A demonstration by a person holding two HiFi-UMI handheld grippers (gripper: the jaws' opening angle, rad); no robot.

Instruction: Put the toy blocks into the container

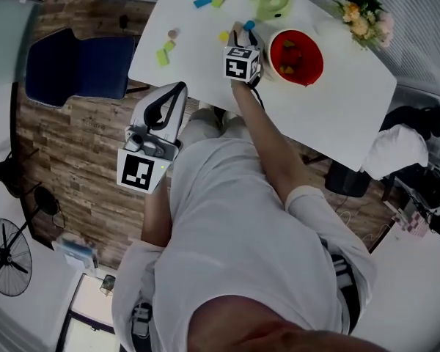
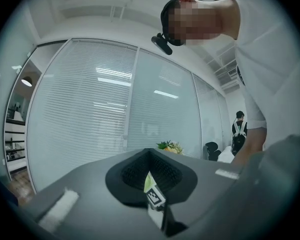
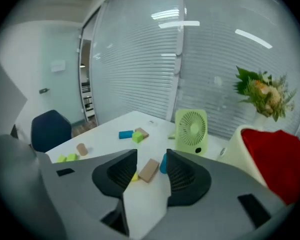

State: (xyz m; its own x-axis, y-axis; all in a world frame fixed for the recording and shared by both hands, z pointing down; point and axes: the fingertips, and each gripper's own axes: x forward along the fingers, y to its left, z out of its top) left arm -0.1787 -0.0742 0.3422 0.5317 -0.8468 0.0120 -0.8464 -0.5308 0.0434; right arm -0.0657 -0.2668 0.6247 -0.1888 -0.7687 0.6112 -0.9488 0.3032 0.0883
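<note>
White bench [image 1: 198, 61] seen from above, w/ a person leaning over it. A red container [image 1: 313, 68] sits toward the bench's right side, w/ a few toy pieces already inside. A pale green fan [image 3: 191, 130] stands behind it, near the bench's far edge.

Left tongs [image 2: 149, 170] hang off the bench near the person's left side, closed tight w/ nothing held, idle.

Right tongs [image 3: 151, 157] reach over the bench just left of the container. Their jaws stand wide apart & grip nothing.

Straight ahead in the gap lies a tan block [image 3: 149, 170] flat on the bench, w/ a blue block [image 3: 163, 165] just beside it on the right & a yellow block [image 3: 134, 176] peeking out on the left. More loose pieces lie farther off: a blue, green & tan cluster [image 3: 133, 135], a small cylinder [image 3: 81, 149] & a green pair [image 3: 67, 158] near the left edge.

Step in hand looks like lining up the next pick, prob. the tan block. Next move: lower the right tongs so the pads straddle it w/o nudging its neighbours, close, lift, then swing right to the container.
</note>
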